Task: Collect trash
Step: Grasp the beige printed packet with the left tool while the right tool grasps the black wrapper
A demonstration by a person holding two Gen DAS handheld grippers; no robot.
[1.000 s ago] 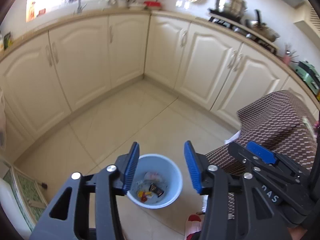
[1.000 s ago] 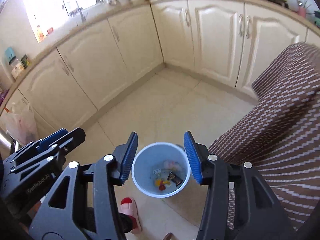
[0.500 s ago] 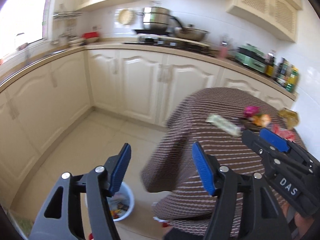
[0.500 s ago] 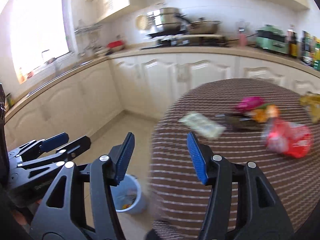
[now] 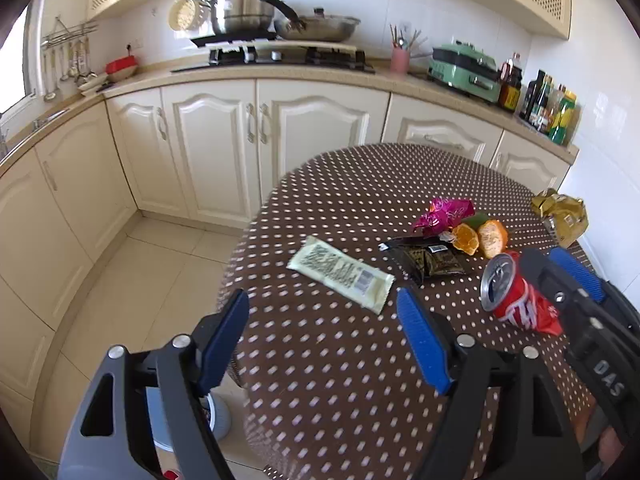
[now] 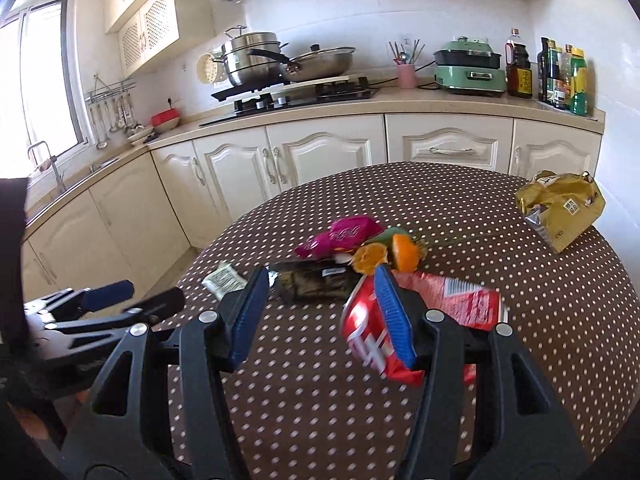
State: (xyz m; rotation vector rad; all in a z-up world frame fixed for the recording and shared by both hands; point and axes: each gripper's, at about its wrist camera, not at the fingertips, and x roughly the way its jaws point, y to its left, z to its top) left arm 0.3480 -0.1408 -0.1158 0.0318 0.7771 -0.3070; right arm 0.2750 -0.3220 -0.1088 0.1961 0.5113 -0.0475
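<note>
Left wrist view: the left tongs (image 5: 322, 340) have just been opening and hold nothing. The right tongs (image 6: 322, 314) are spread, empty too. Near the tabletop's (image 5: 340, 400) middle lie a cream wrapper (image 5: 340, 274), black packet (image 5: 430, 260), red can (image 5: 506, 294), orange peel (image 5: 480, 236) and pink wrapper (image 5: 444, 214).

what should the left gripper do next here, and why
Probably ease the left gripper forward and down over the pale wrapper, then close. The wrapper lies flat on the dotted table just ahead of its fingers, nearer than the black packet. Its jaws have just been opening, with nothing between them. The right gripper is nearer the red can.
</note>
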